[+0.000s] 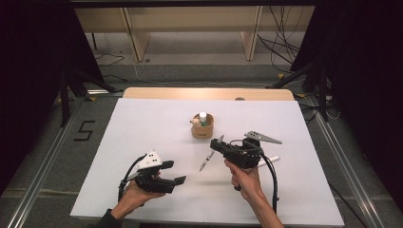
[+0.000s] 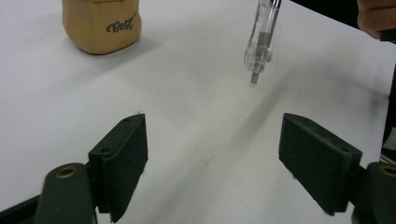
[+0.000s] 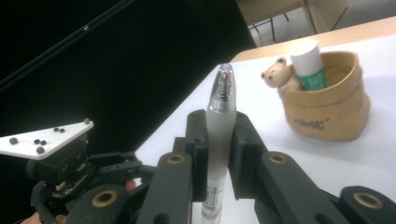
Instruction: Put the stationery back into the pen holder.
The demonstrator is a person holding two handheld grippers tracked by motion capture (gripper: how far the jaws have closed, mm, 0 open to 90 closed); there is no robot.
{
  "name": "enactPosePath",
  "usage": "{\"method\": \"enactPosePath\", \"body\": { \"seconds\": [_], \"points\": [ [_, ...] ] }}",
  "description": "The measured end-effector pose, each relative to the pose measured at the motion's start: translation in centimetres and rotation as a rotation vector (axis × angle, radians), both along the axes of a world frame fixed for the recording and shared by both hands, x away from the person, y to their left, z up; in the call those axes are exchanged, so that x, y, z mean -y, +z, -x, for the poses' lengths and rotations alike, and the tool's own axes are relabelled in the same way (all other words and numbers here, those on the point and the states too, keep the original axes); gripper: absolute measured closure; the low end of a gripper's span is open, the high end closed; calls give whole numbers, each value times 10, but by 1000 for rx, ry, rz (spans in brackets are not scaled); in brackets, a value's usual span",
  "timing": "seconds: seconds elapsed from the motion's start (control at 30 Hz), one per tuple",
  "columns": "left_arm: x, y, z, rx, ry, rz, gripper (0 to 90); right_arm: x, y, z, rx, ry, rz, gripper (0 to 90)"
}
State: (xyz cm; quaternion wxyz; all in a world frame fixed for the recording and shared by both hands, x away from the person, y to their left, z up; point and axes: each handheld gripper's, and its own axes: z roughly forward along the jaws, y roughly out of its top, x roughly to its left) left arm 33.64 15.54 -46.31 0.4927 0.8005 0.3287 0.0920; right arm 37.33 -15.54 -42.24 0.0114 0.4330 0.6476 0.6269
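My right gripper [image 1: 215, 144] is shut on a clear-and-frosted pen [image 1: 207, 160], which slants down and to the left, its tip just above the white table. In the right gripper view the jaws [image 3: 219, 119] clamp the pen's frosted barrel [image 3: 220, 98], and the clear end with the spring points up. My left gripper [image 1: 175, 172] is at the front left, low over the table, and stands open with nothing between its fingers. In the left gripper view its jaws [image 2: 212, 140] are wide apart and the pen's tip [image 2: 258, 46] hangs ahead of them.
A tan paper pouch [image 1: 203, 129] stands mid-table, holding a glue stick [image 3: 308, 60] and a small bear figure [image 3: 278, 74]. A white cylinder [image 1: 269, 161] lies beside the right hand. The white board [image 1: 142, 123] ends at a wooden edge at the back.
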Motion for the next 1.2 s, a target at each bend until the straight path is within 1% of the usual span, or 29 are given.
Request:
{"method": "enactPosePath", "body": {
  "seconds": [0.23, 0.3, 0.43, 0.63, 0.77, 0.9, 0.97, 1.13, 1.2],
  "points": [
    [-8, -5, -4, -5, 17, -15, 222, 6, 9, -11, 17, -33, 5, 804],
    [-9, -5, -5, 5, 27, -18, 218, 8, 11, -15, 20, -44, 12, 804],
    [-12, -4, -4, 7, 34, -13, 209, 11, 15, -23, 24, -68, 12, 804],
    [-12, -5, -3, 7, 34, -22, 187, 14, 24, -37, 42, -105, 30, 804],
    [-13, -4, -2, 7, 36, -24, 172, 16, 30, -46, 48, -130, 31, 804],
    [-13, -4, -2, 3, 43, -17, 165, 17, 35, -56, 49, -151, 41, 804],
    [-14, -4, -1, 8, 41, -26, 163, 18, 38, -61, 50, -164, 43, 804],
    [-13, -5, 0, 6, 40, -27, 159, 18, 44, -74, 46, -192, 52, 804],
    [-12, -5, 0, 7, 36, -34, 159, 18, 46, -79, 47, -200, 55, 804]
  ]
}}
